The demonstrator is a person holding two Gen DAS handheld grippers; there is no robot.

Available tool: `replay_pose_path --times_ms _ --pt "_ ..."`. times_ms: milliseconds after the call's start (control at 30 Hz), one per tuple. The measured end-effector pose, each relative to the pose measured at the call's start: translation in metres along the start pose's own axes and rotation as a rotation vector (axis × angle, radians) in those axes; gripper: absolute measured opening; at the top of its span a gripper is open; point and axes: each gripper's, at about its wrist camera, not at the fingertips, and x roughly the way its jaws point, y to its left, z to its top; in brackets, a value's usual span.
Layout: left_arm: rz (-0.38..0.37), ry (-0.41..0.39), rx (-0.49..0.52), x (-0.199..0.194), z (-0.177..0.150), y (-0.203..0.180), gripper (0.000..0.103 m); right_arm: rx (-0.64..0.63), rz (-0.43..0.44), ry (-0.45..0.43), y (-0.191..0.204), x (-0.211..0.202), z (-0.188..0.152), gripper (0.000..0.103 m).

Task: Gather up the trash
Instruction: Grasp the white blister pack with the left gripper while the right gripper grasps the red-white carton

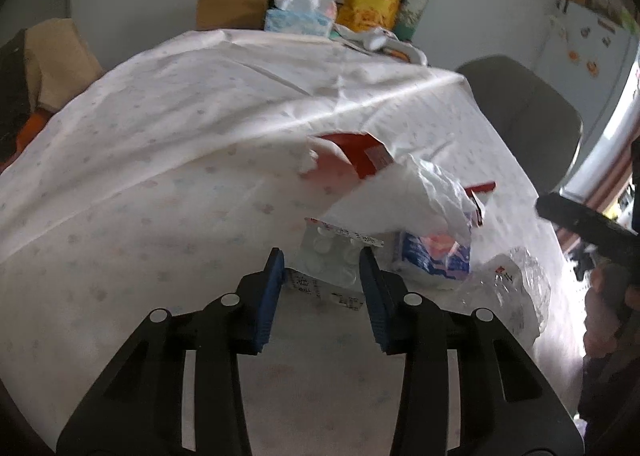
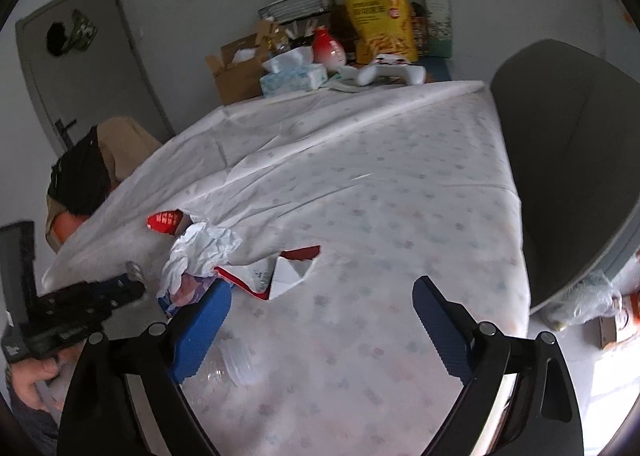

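My left fingers (image 1: 322,268) narrowly bracket a clear blister pack (image 1: 334,256); crumpled white bag (image 1: 404,192) at one o'clock. Right fingers (image 2: 320,296) wide, empty.

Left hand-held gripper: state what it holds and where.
The clear blister pack sits between its pads at the near end; whether they press it cannot be told.

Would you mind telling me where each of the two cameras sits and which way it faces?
Left wrist: on the left gripper, looking down its blue fingers at a blister pack between them; a hand shows at right.
Right wrist: on the right gripper, jaws wide, angled down over the tablecloth; the left gripper shows at left.
Shared: the crumpled tissue, red carton and yellow snack bag.
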Motion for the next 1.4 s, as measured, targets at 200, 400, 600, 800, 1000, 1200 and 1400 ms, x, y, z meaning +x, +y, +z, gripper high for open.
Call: replay_pose_path --times_ms 200,400,600,800,1000,1200,1400 --pt "0.038 -0.034 -0.070 -0.010 0.004 0.021 0.039 -0.050 0.002 0.061 0.012 0.030 0.008 0.082" --pt "0.059 -0.044 -0.104 -0.015 0.002 0.035 0.039 -0.142 0.010 0.120 0.029 0.047 0.010 0.084" --pt "0.052 -0.050 -0.120 -0.016 0.000 0.040 0.039 -0.257 -0.014 0.188 0.044 0.059 0.009 0.085" --pt "0.048 -0.055 -0.129 -0.017 -0.001 0.043 0.039 -0.273 -0.010 0.204 0.048 0.075 0.016 0.083" --pt "0.043 -0.062 -0.132 -0.019 0.000 0.042 0.039 -0.267 0.004 0.189 0.049 0.073 0.023 0.040" --pt "0.027 -0.080 -0.123 -0.026 0.002 0.035 0.039 -0.243 -0.002 0.150 0.040 0.054 0.022 0.038" --pt "0.004 -0.103 -0.092 -0.033 0.008 0.014 0.039 -0.215 -0.001 0.095 0.029 0.024 0.019 0.038"
